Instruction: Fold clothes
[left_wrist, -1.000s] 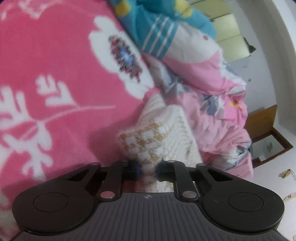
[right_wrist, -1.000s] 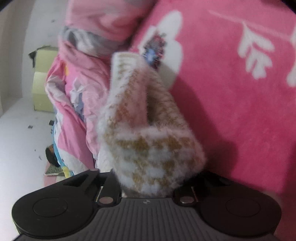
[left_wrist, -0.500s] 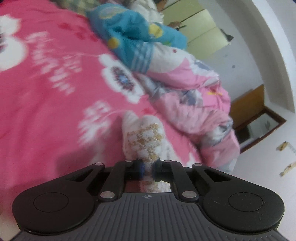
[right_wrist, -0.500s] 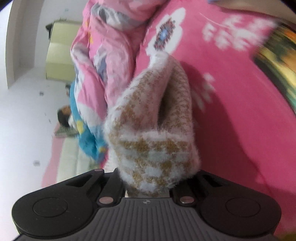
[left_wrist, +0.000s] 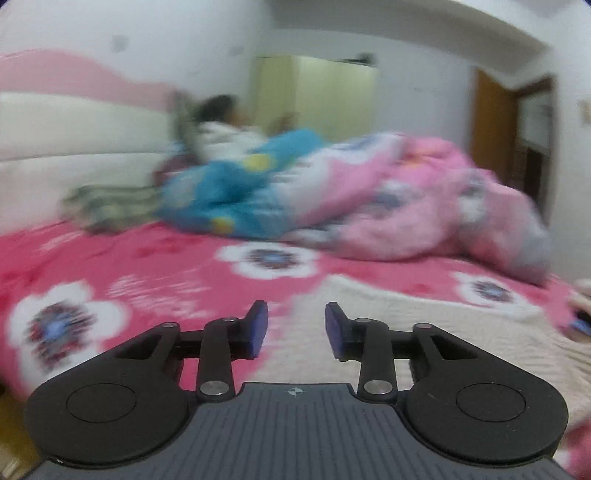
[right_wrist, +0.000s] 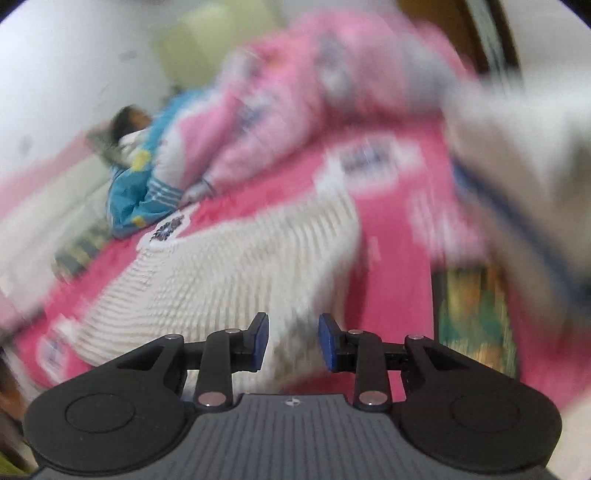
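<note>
We are holding the left gripper and the right gripper with jaws just opening, nothing between them, so the cream sweater is lying flat on the pink bedspread nearby.

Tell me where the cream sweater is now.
The cream sweater lies flat on the pink floral bedspread, just ahead of both open grippers, with the rumpled pink quilt behind it.

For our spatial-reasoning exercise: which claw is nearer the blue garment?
Left. The left claw faces the blue garment straight ahead; the right claw sees it smaller, far to its left.
</note>
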